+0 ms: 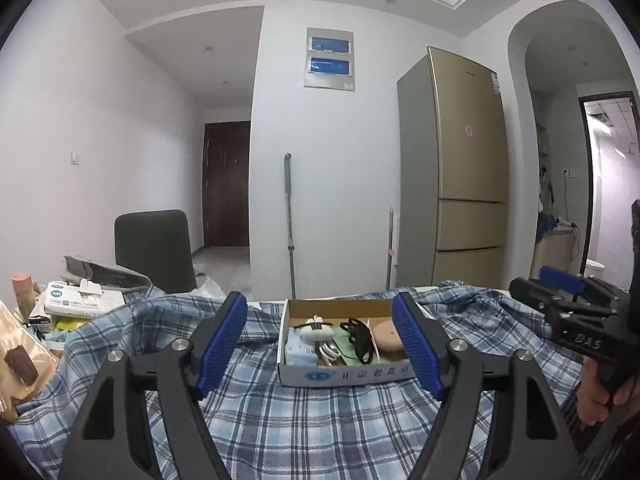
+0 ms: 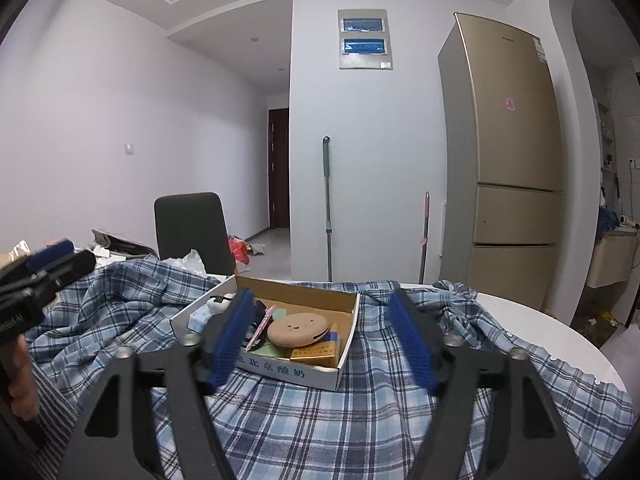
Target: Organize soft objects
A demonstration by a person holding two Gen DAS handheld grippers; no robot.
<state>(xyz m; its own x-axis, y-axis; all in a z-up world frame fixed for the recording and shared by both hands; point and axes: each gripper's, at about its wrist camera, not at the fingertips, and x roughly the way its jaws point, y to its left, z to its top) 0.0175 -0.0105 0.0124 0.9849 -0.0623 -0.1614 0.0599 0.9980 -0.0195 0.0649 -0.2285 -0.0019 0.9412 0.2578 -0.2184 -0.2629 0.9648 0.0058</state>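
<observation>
The blue plaid shirt (image 1: 280,408) lay rumpled across the lower frame, under a cardboard box (image 1: 340,374). Left gripper (image 1: 320,344) and right gripper (image 2: 320,344) were both spread, holding nothing. The cloth looked light, limp, and likely best pinched at a raised fold.

Right wrist view: blue-padded right gripper (image 2: 322,340) open over a blue plaid cotton shirt (image 2: 328,412).

Nothing between the jaws. Shirt lies crumpled across the white round table (image 2: 560,336). A shallow white cardboard box (image 2: 320,372) sits on it, holding a round tan case (image 2: 298,329) and a gold packet (image 2: 314,354). The left gripper (image 2: 48,268), hand-held, shows at the left edge.
</observation>
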